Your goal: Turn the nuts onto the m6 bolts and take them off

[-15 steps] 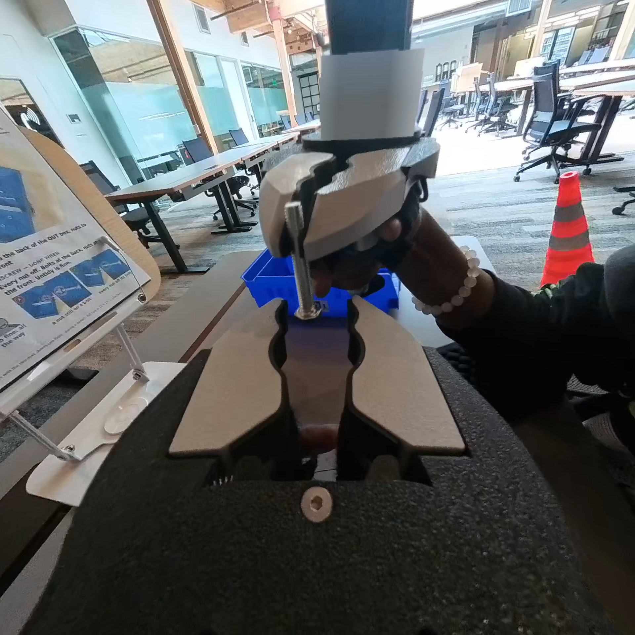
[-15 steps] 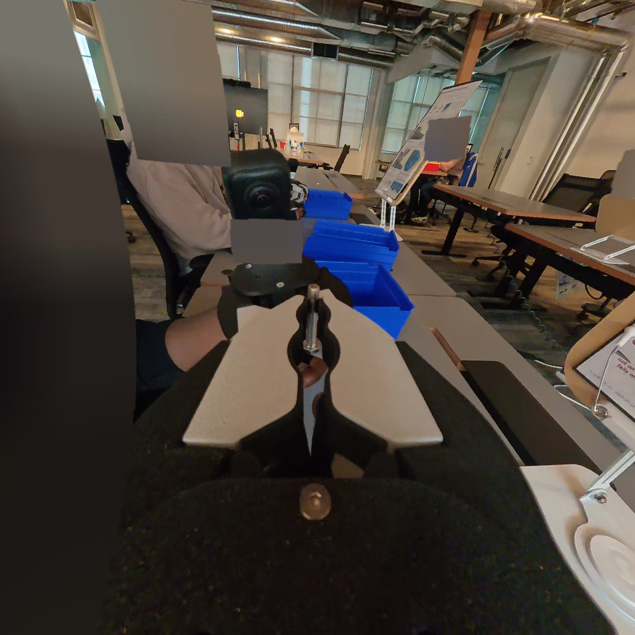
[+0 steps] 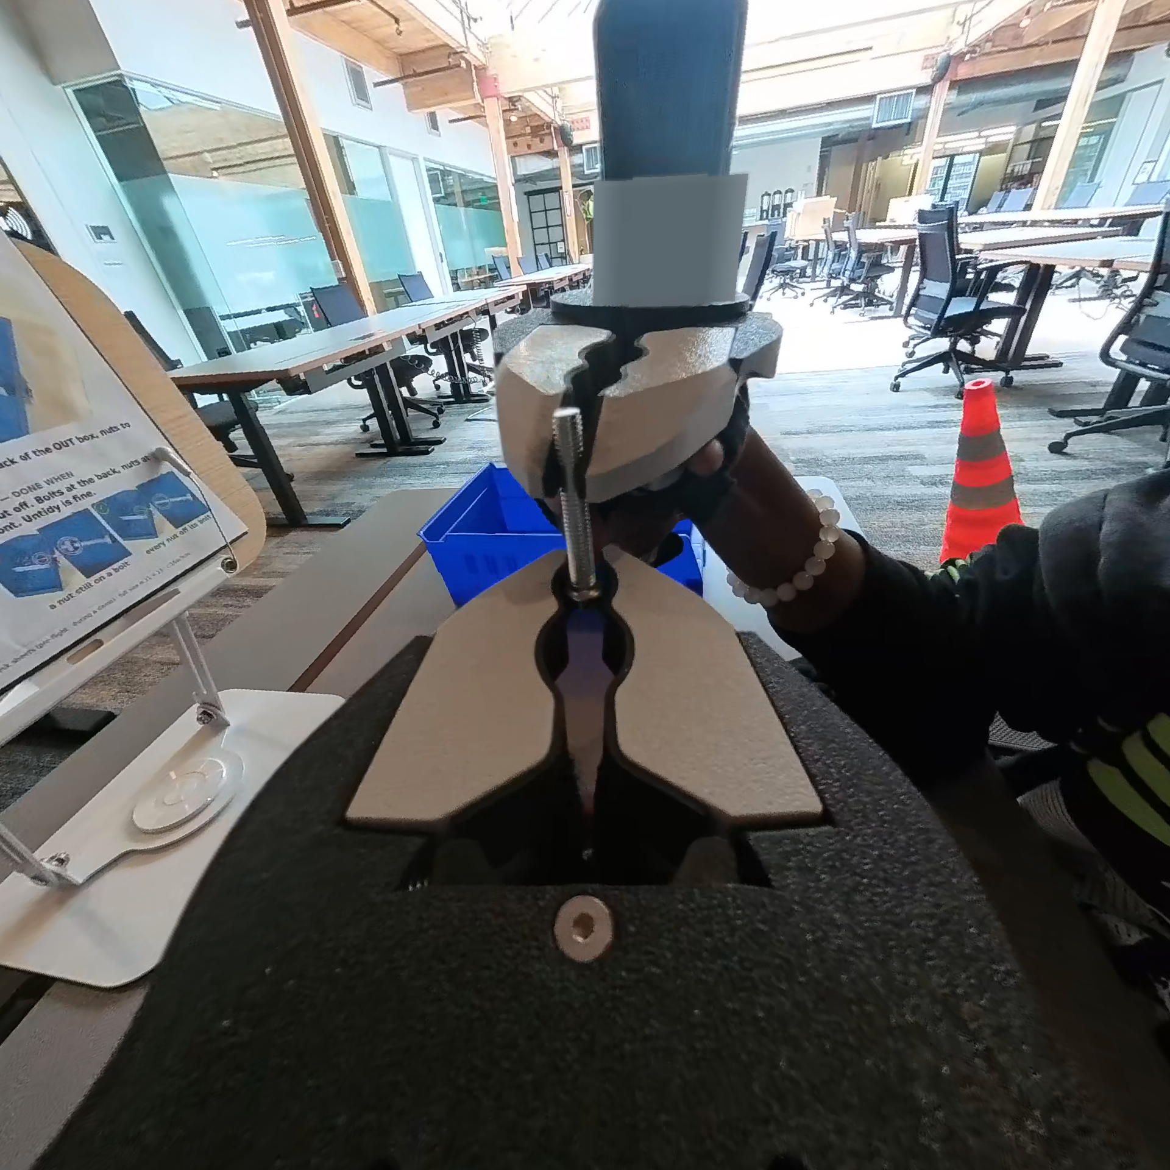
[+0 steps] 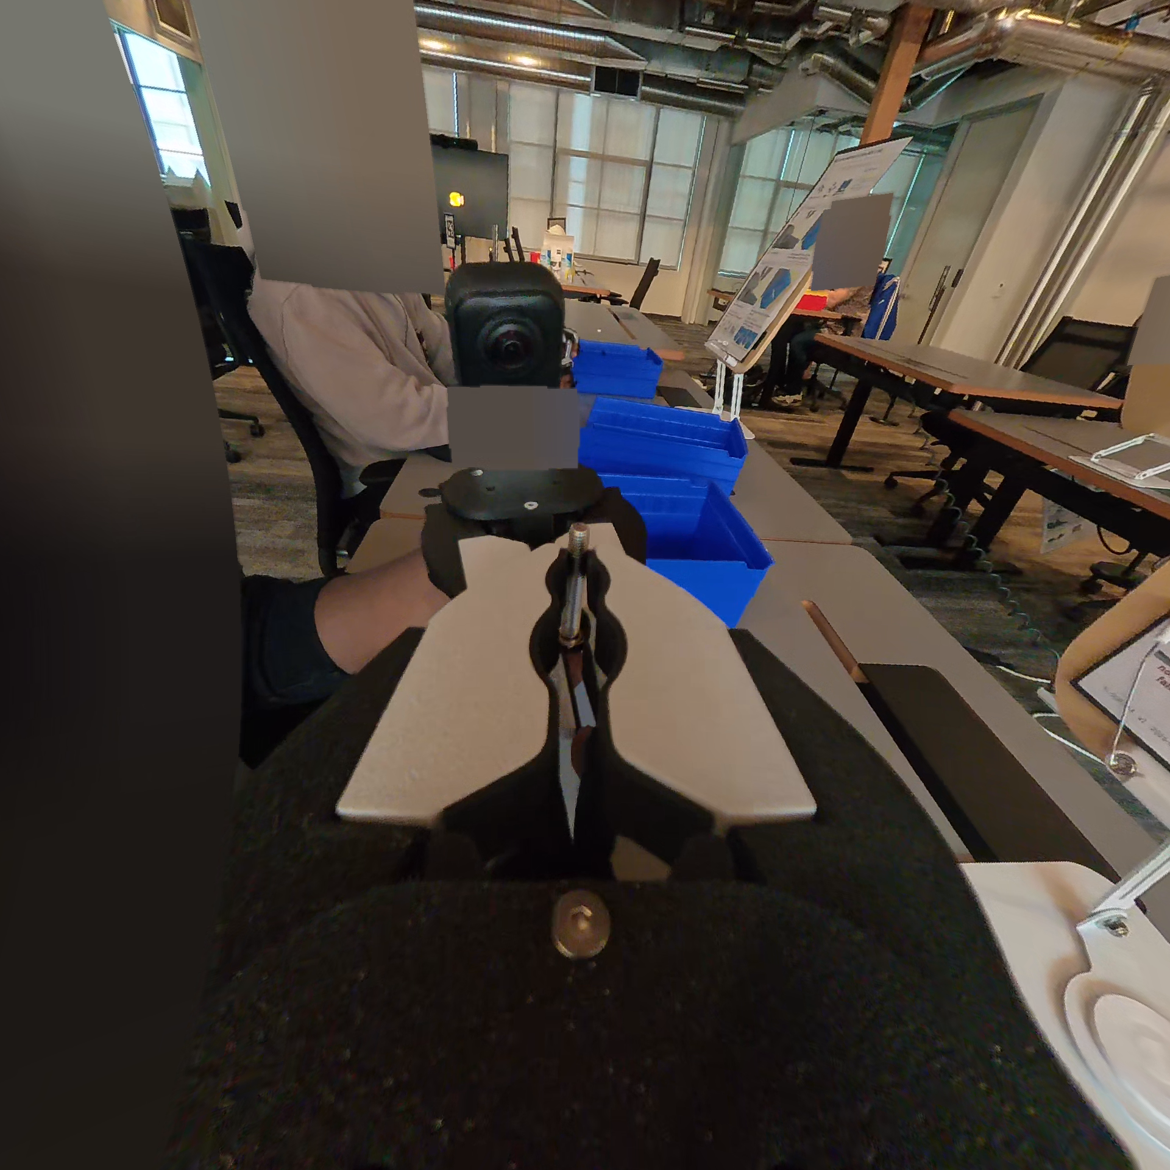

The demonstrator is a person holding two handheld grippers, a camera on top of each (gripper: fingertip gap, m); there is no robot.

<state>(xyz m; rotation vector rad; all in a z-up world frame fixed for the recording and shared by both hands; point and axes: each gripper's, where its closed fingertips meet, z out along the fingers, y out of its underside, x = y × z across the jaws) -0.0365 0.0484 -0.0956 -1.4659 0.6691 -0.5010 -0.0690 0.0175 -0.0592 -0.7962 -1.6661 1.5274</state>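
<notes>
Silver threaded steel bolt (image 3: 577, 506) stays clamped in my right gripper (image 4: 575, 608); my left gripper (image 3: 585, 585) has just closed on its small steel nut (image 3: 584, 592), ready to turn.

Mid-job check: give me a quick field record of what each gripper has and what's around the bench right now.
bolt: threaded silver bolt, near upright, spanning both grippers
left gripper: closed around the bolt's lower end, at the nut
right gripper: closed on the bolt's shank
blue bins: on the grey bench, beyond the grippers
instruction sheet on stand: left of the left gripper
traffic cone: on the floor
</notes>
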